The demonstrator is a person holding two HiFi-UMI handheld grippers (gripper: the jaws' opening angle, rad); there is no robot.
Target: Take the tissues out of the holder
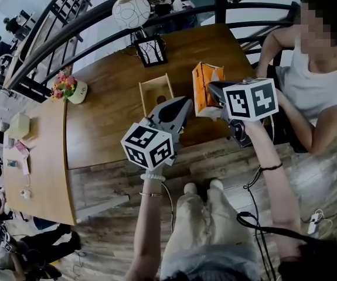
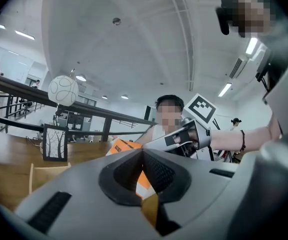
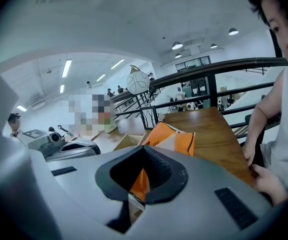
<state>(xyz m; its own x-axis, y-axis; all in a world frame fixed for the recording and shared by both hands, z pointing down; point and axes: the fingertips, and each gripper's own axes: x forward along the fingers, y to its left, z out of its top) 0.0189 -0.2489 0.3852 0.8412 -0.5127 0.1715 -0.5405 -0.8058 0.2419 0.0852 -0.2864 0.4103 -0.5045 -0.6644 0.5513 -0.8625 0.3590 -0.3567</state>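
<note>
An orange tissue pack (image 1: pixel 203 92) stands on the wooden table (image 1: pixel 109 116), near its front edge, with white tissue showing at its top. Left of it sits the open wooden holder (image 1: pixel 156 92), a small box. My right gripper (image 1: pixel 213 88) is shut, its tips overlapping the pack's right side in the head view. In the right gripper view the pack (image 3: pixel 176 138) lies just beyond the closed tips (image 3: pixel 144 149), and orange shows through the hollow behind them. My left gripper (image 1: pixel 186 104) is shut too, below the holder and left of the pack (image 2: pixel 125 146).
A framed picture (image 1: pixel 150 50) and a round white lamp (image 1: pixel 131 9) stand at the table's far side, a flower pot (image 1: pixel 68 88) at its left end. A person (image 1: pixel 315 81) sits at the right. A black railing (image 1: pixel 57 34) runs behind; a second table (image 1: pixel 39 157) is at left.
</note>
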